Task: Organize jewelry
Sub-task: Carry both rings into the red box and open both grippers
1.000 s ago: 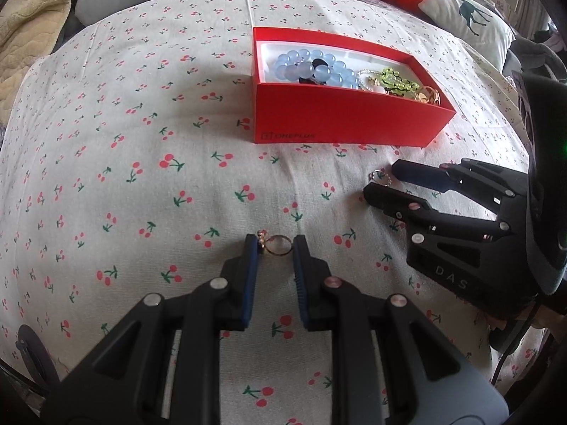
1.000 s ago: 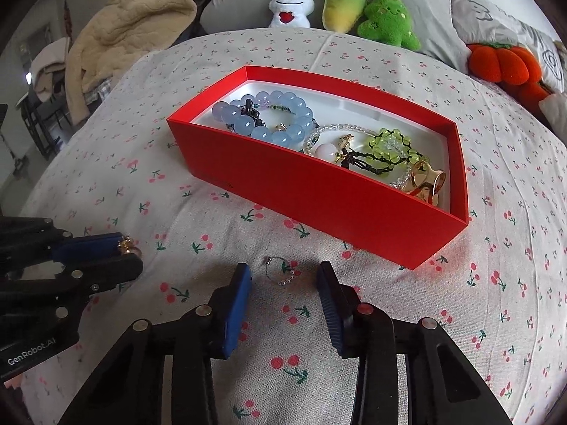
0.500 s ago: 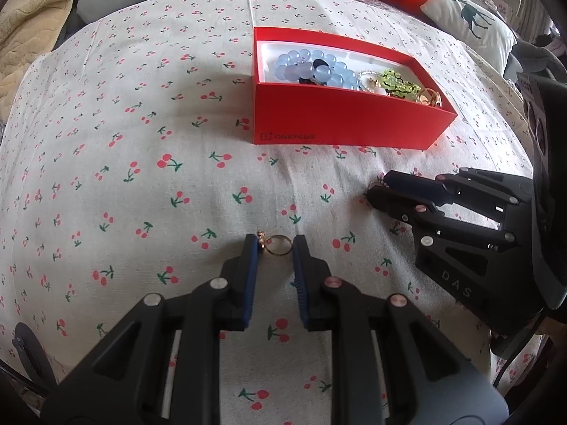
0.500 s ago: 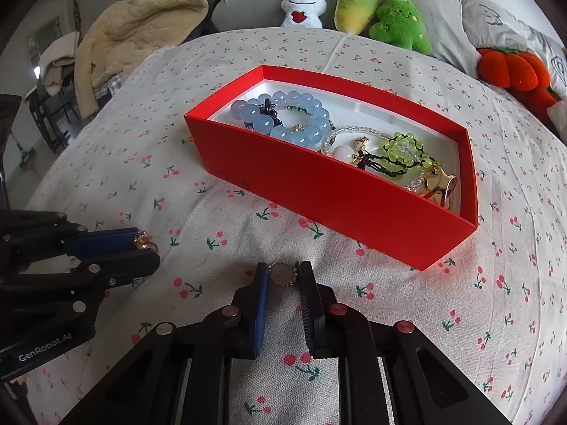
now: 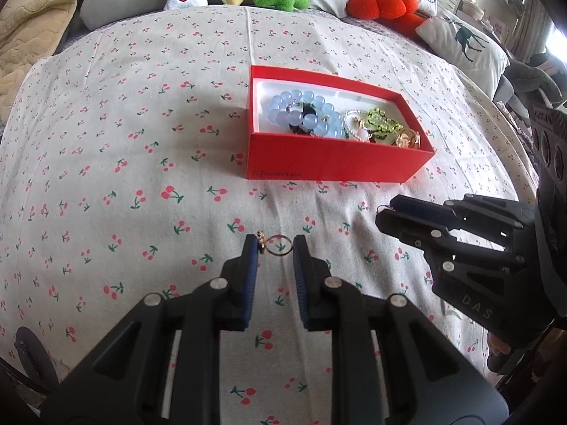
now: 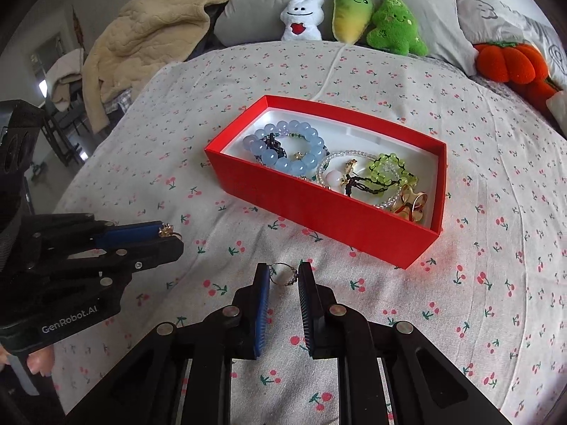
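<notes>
A red box [image 5: 340,171] [image 6: 319,209] sits on the cherry-print bedspread and holds a blue bead bracelet [image 5: 304,117] [image 6: 283,152], a green bead bracelet [image 6: 386,171] and gold pieces [image 6: 413,205]. My left gripper [image 5: 274,248] is shut on a thin gold ring [image 5: 278,245] and holds it above the cloth; it also shows in the right wrist view [image 6: 170,235]. My right gripper [image 6: 283,276] is shut on a silver ring with dark beads [image 6: 283,278], in front of the box; it also shows in the left wrist view [image 5: 384,212].
Plush toys [image 6: 354,17] and an orange pumpkin cushion [image 5: 379,3] line the far edge of the bed. A beige blanket [image 6: 152,32] lies at the far left. A deer-print pillow [image 5: 464,42] sits at the far right.
My right gripper closed on the silver ring and lifted it off the cloth. Both grippers have risen and pulled back from the box. The left gripper keeps the gold ring.
</notes>
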`<action>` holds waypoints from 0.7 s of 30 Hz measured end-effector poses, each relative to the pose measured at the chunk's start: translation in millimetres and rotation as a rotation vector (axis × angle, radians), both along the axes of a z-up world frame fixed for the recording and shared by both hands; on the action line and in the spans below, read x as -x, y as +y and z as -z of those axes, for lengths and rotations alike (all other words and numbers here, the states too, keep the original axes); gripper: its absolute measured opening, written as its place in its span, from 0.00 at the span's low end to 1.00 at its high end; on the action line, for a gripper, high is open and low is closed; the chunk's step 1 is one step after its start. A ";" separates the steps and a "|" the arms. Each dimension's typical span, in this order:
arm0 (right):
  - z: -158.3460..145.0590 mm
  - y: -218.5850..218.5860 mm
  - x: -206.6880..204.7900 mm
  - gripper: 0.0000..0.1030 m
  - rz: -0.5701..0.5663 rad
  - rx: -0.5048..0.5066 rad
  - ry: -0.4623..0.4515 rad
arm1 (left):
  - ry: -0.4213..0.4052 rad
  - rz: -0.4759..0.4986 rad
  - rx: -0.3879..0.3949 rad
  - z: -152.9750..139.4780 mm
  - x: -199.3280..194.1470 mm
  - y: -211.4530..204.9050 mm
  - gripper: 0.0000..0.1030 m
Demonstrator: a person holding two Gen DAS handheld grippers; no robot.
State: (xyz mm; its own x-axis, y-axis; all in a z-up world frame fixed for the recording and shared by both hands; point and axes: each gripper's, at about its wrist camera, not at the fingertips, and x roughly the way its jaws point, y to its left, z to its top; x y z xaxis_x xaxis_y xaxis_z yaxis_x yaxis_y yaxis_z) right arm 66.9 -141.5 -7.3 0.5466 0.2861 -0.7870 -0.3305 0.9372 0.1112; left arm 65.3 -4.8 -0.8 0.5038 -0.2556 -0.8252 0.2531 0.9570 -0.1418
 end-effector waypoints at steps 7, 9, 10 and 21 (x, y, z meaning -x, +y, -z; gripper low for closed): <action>-28.0 -10.9 -0.8 0.16 0.028 -0.038 -0.044 | -0.038 -0.014 0.048 -22.9 -8.5 -3.6 0.21; -34.8 -16.2 -3.5 0.16 0.042 -0.053 -0.054 | -0.048 -0.016 0.060 -28.8 -12.5 -6.7 0.21; -37.9 -19.4 -5.0 0.16 0.050 -0.058 -0.060 | -0.055 -0.017 0.066 -31.6 -14.5 -8.5 0.21; -42.9 -59.6 -43.6 0.16 0.164 -0.118 -0.048 | -0.061 -0.029 0.108 -44.2 -59.8 -35.3 0.21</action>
